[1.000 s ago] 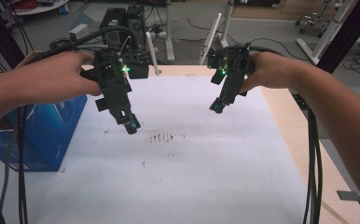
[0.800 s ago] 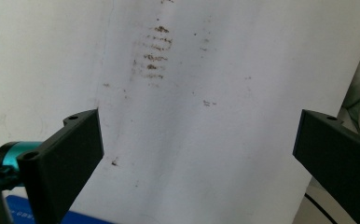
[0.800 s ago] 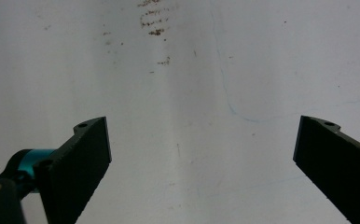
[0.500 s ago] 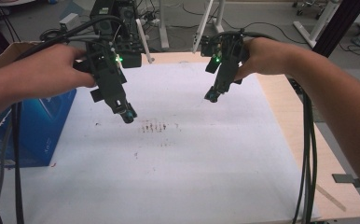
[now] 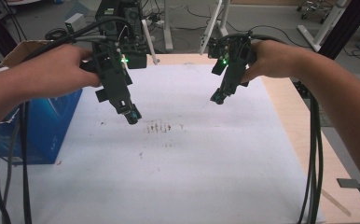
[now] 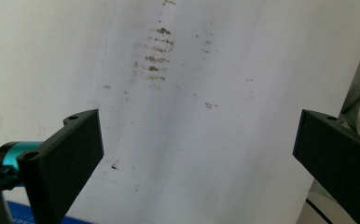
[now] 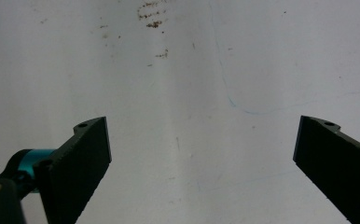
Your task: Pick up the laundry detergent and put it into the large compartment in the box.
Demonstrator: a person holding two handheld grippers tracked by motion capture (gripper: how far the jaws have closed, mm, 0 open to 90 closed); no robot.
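Both grippers hover empty over the white table cover [image 5: 206, 177], jaws spread wide: the left gripper [image 5: 132, 116] tilts down-right just beside brown smudges [image 5: 159, 127]; the right gripper [image 5: 217, 98] slants down-left, well apart.

1. A wooden table [image 5: 304, 140] is covered by a white sheet [image 5: 206, 177].
2. Brown smudges [image 5: 158, 127] are seen on the sheet near its middle.
3. A blue box [image 5: 52, 126] is placed at the table's left edge.
4. A grey floor [image 5: 280, 18] is seen beyond, crossed by white stand legs [image 5: 166, 28] and black cables [image 5: 271, 30].
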